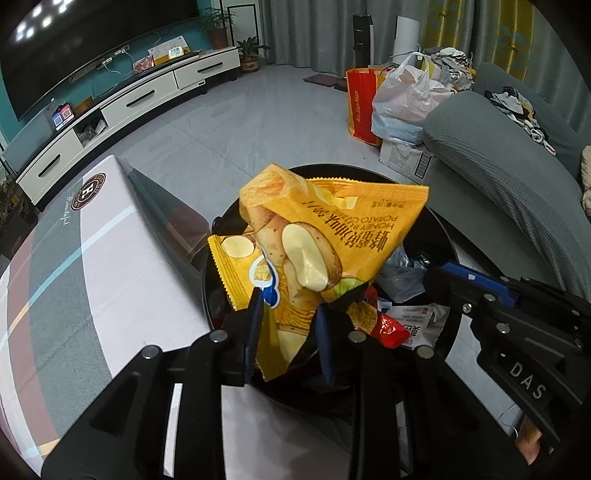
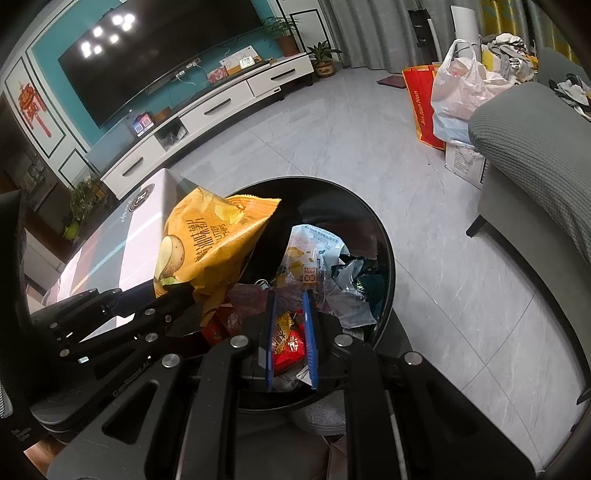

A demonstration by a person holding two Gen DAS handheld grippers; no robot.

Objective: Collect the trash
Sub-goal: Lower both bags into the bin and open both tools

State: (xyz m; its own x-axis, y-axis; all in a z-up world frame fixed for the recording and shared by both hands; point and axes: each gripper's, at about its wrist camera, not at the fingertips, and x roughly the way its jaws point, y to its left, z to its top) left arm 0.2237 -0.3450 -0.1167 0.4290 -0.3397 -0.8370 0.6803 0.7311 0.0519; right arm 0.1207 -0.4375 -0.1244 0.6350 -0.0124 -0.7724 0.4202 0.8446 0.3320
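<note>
Left tool (image 1: 288, 314) spread, chip bag (image 1: 314, 236) between — right tool (image 2: 291, 317) seemingly empty over bin (image 2: 369, 221).

A pale grey tiled floor (image 2: 332, 147) stretches ahead of the jaws. Far ahead to their left, a long white TV cabinet (image 2: 221, 107) stands against a teal wall (image 2: 48, 55) under a dark television (image 2: 155, 55) reflecting ceiling lights. To their right sits a grey sofa (image 2: 535, 155), with grey curtains (image 1: 314, 29) beyond.
</note>
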